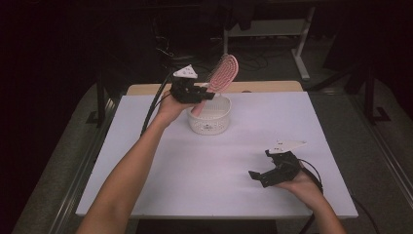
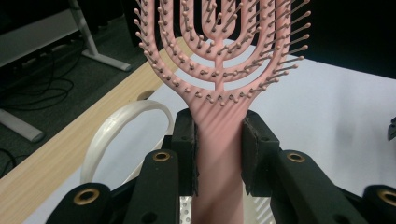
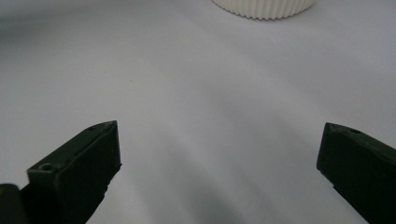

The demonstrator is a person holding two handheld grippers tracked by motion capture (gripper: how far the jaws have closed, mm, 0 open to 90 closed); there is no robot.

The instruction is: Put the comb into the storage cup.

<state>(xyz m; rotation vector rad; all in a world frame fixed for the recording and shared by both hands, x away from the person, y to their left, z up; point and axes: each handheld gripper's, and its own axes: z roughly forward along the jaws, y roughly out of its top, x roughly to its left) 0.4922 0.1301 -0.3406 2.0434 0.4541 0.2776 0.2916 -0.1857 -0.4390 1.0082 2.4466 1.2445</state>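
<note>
A pink vented hairbrush [image 1: 221,75] is held tilted above a white round basket [image 1: 210,121] at the far middle of the table. My left gripper [image 1: 204,92] is shut on the brush's handle [image 2: 219,154], with the bristled head [image 2: 219,42] rising past the jaws and the handle's lower end inside the basket. In the left gripper view the basket's rim [image 2: 116,130] curves just below the jaws. My right gripper [image 1: 258,178] rests low over the white table top [image 1: 204,170] at the near right, open, with nothing between its fingers [image 3: 91,154].
The basket's ribbed wall [image 3: 261,8] shows at the top of the right gripper view. A wooden strip [image 1: 263,87] runs along the table's far edge. Dark floor, cables and a desk frame [image 1: 302,44] lie beyond it.
</note>
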